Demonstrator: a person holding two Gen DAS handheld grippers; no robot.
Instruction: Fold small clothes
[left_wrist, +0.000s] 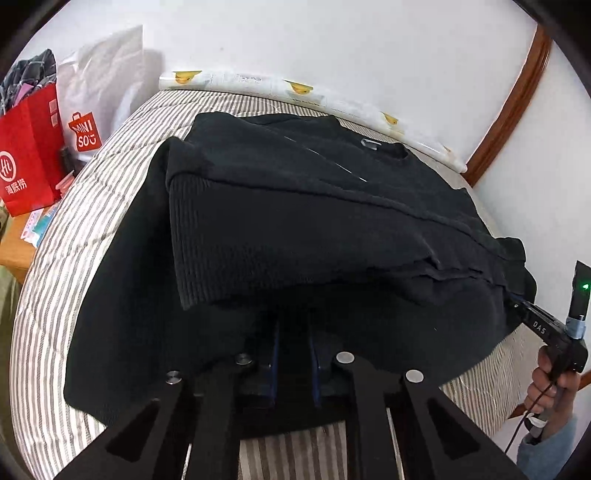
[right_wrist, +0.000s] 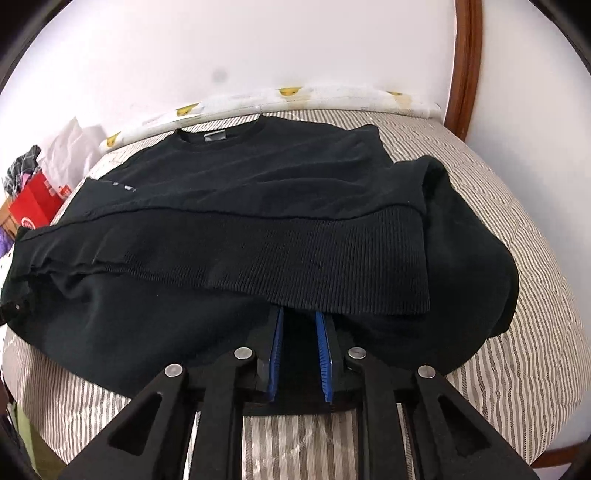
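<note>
Striped bedding (right_wrist: 509, 258) carries the black sweater (right_wrist: 258, 206), whose near hem both the left gripper (left_wrist: 293, 343) and right gripper (right_wrist: 301, 332) pinch nearly closed; thick knit may slip from either shallow grip, skewing the fold.

left cam: above my tongs (left_wrist: 293, 354), steeply down, close | right cam: same | shared: black sweater (left_wrist: 295, 221) on bed (left_wrist: 48, 288)

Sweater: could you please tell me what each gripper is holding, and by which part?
Both hold the black sweater by its ribbed bottom hem. The left gripper and right gripper each pinch that edge, with their fingertips hidden under it.
</note>
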